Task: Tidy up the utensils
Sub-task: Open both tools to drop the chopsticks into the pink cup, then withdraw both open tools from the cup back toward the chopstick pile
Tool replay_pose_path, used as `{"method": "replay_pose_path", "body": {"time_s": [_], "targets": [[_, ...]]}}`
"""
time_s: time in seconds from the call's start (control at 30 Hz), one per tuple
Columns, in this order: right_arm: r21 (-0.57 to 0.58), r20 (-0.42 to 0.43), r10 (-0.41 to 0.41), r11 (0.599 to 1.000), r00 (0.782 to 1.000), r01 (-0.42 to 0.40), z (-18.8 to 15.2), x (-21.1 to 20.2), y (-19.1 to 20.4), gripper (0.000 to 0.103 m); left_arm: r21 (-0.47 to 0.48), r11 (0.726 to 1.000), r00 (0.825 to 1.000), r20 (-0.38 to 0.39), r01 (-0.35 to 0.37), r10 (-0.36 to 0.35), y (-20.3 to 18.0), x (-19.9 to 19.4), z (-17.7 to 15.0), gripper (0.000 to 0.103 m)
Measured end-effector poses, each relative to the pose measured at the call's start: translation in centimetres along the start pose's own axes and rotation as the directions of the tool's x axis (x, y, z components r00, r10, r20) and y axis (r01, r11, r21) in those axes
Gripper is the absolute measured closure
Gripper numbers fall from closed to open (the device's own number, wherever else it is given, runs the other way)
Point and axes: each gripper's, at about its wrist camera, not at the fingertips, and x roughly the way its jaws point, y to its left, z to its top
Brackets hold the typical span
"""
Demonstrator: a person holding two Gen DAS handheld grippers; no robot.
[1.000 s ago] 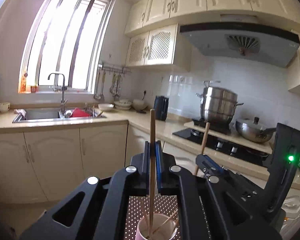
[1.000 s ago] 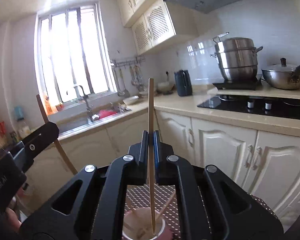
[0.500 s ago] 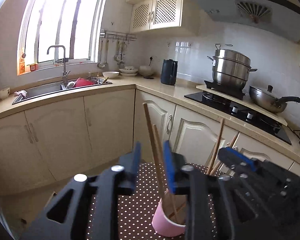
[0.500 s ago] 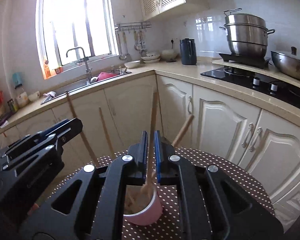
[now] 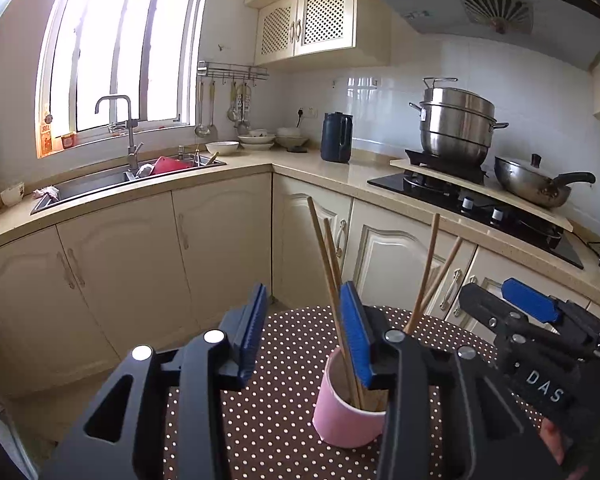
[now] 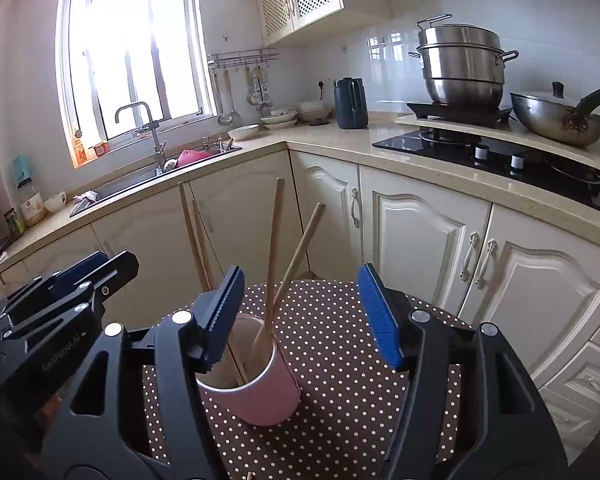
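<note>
On the little round table with the brown dotted cloth stands a pink cup, and four wooden chopsticks stick up out of it. Two lean to one side of the cup and two lean to the other, so they cross a bit like a fan. The left gripper sits just beside the cup; its jaws are opening, and one pair of sticks passes close by its right blue pad, but nothing is pinched between the pads. The right gripper hangs just over the cup from the other side; its jaws are opening wide too, and they hold nothing. Both tools have let go, so the sticks stand in the cup by themselves. I think chopsticks like these are very light, thin and stiff. They look smooth, so they could slip or spin if pinched at the very tip. A good spot to grab one would be a little below the top end, where it stands free above the rim and apart from its neighbour. The cup looks light too and may tip if a stick is pushed sideways, so any pull should go up along the stick. Behind the table are kitchen cupboards, well apart from it.
</note>
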Motion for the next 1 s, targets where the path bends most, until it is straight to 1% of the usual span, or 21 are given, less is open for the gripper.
{"method": "replay_pose_path", "body": {"time_s": [0.1, 0.27, 0.4, 0.53, 0.6, 0.8, 1.0], "targets": [[0.0, -0.003, 0.0, 1.0, 1.0, 0.0, -0.2, -0.5, -0.1, 0.042, 0.002, 1.0, 1.0, 0.0, 0.001, -0.001, -0.2, -0.5, -0.2, 0.063], [-0.004, -0.008, 0.005, 1.0, 1.0, -0.005, -0.7, -1.7, -0.2, 0.037, 0.003, 1.0, 1.0, -0.002, 0.001, -0.001, -0.6, -1.5, -0.8, 0.059], [-0.013, -0.016, 0.019, 1.0, 1.0, -0.02, -1.2, -2.4, 0.0, 0.037, 0.001, 1.0, 1.0, -0.004, -0.001, 0.001, -0.7, -2.5, -1.4, 0.056], [-0.009, -0.029, 0.01, 1.0, 1.0, -0.01, -1.9, -3.3, 0.1, 0.037, -0.001, 1.0, 1.0, -0.006, -0.004, 0.004, -0.5, -3.6, -2.2, 0.055], [-0.012, -0.033, -0.01, 1.0, 0.999, 0.009, -2.2, -3.6, 0.3, 0.037, -0.005, 1.0, 1.0, -0.008, -0.004, 0.004, -0.4, -4.1, -2.5, 0.055], [-0.007, -0.054, -0.007, 1.0, 0.998, 0.007, -3.3, -5.0, 0.7, 0.034, -0.004, 1.0, 1.0, -0.016, -0.011, 0.011, -0.3, -5.4, -3.7, 0.053], [0.002, -0.093, -0.012, 1.0, 0.996, 0.012, -4.9, -5.8, 0.9, 0.033, -0.012, 1.0, 0.999, -0.05, -0.019, 0.018, 0.2, -6.1, -5.5, 0.049]]}}
